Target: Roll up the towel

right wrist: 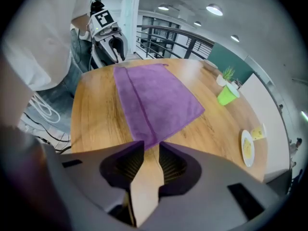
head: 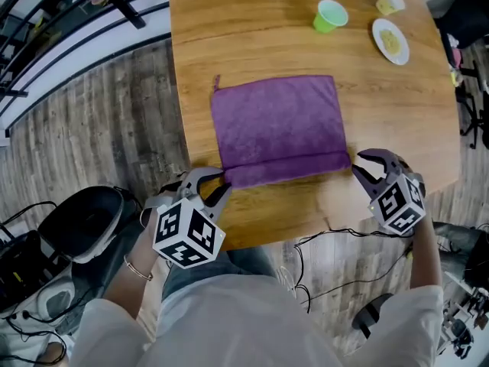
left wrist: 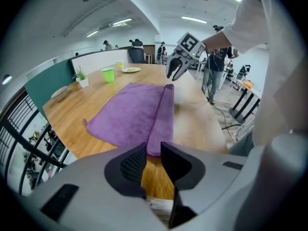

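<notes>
A purple towel lies flat on the wooden table, its near edge turned over into a narrow fold. My left gripper sits at the fold's left end, slightly open; in the left gripper view only bare wood shows between the tips, with the towel just beyond. My right gripper is at the fold's right end, also slightly open. In the right gripper view the towel's corner lies just past the tips, not between them.
At the table's far right stand a green cup, a white plate and a small yellow cup. The table's near edge runs just under both grippers. Black cables and a black-and-white headset lie on the floor.
</notes>
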The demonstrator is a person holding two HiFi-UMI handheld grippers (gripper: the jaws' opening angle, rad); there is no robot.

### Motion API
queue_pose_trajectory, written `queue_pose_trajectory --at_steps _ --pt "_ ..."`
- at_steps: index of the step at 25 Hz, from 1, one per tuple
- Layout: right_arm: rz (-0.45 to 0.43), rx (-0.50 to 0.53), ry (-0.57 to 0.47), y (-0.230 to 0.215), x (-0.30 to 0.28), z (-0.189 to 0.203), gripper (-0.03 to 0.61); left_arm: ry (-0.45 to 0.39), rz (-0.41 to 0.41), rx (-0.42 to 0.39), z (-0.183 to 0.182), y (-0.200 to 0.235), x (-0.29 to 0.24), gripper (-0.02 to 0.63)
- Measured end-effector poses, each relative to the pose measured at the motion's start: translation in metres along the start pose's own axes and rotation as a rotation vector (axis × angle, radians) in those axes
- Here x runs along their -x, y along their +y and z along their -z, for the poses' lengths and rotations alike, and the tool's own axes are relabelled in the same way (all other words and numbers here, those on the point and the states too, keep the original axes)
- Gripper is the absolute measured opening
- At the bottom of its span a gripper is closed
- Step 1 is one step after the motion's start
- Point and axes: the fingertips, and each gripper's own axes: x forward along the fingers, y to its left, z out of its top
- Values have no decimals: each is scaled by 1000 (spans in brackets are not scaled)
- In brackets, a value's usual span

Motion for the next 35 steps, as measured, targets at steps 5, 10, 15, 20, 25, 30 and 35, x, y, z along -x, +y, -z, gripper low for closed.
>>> queue_pose_trajectory --at_steps 5,10,15,20,25,30,35 --pt "-48 112 12 31 -10 -6 98 30 36 -100 -3 -26 -12 94" --pt "-43 155 18 30 -23 -4 80 65 22 -137 4 -30 -24 94" --pt "-53 188 51 31 -32 4 56 84 20 -131 12 -27 -29 91" --pt "-49 183 56 28 -34 3 18 84 18 -130 12 -24 -30 51" --pt "-82 167 64 37 -31 3 14 89 44 -144 12 -33 -25 25" --pt "-122 114 53 62 -20 6 12 90 116 -115 17 -52 -14 25" --pt "-138 94 55 62 -7 -1 12 80 117 -85 13 -49 -4 25"
